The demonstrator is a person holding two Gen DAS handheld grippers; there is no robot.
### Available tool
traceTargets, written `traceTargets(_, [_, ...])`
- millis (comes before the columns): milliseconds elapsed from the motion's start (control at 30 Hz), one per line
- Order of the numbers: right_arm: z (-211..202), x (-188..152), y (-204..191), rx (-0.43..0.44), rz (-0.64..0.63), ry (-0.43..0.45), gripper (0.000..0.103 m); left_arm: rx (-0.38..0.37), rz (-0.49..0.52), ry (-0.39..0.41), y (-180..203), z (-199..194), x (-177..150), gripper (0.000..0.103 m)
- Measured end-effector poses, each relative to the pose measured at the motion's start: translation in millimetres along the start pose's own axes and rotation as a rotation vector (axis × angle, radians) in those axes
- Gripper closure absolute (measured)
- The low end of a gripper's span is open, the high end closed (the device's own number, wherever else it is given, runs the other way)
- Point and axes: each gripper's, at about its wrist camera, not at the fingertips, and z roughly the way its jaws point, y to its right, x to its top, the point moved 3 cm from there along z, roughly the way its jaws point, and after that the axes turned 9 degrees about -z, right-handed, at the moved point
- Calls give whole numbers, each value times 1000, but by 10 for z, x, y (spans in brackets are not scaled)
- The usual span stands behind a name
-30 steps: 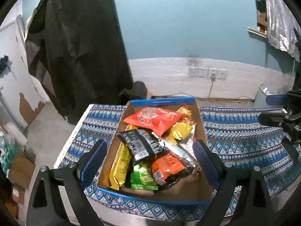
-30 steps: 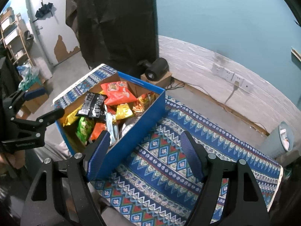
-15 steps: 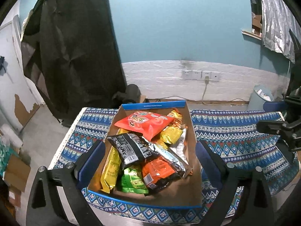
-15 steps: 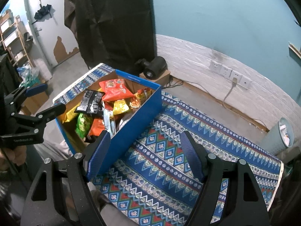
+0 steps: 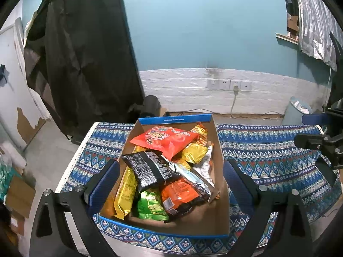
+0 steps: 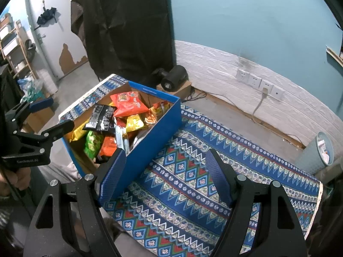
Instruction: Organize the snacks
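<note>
- Left wrist view: the box [image 5: 220, 194] lay straight ahead of the left tongs [image 5: 169, 184], its long axis running away along the fingers. The snacks [image 5: 165, 167] sat heaped inside it, a red bag [image 5: 165, 139] at the far end, a black bag [image 5: 148, 169] nearer, green and orange bags nearest.
- The left tongs stood wide apart, holding nothing, one finger on each side of the box's near end and above it.
- The right tongs [image 5: 317, 141] showed at the far right over the cloth [image 5: 268, 150].
- Right wrist view: the box lay ahead and to the left of the right tongs [image 6: 165, 175], whose spread, bare fingers hovered over the cloth, the left finger just beside the box wall.
- The left tongs were the nearer to the snacks. Whether the heap was sorted or awaiting sorting, I could not tell.
</note>
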Motion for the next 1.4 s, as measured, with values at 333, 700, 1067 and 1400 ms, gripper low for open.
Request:
traceTargets(333, [24,-8,8,3,-1,-8,27,11,8,3,5,-16,6,5])
traceTargets(700, [34,-11,2,4,-2,-11,27,25,21,6,8,-15,-10,2])
traceTargets(1067, [73,-25,-8,8,-5,-17,27,39,29,-13,35,20,-20,1])
traceTargets(1400, [89,-34,-15,10,-3,-22,27,27,-10,-13,-37,8,-8,1])
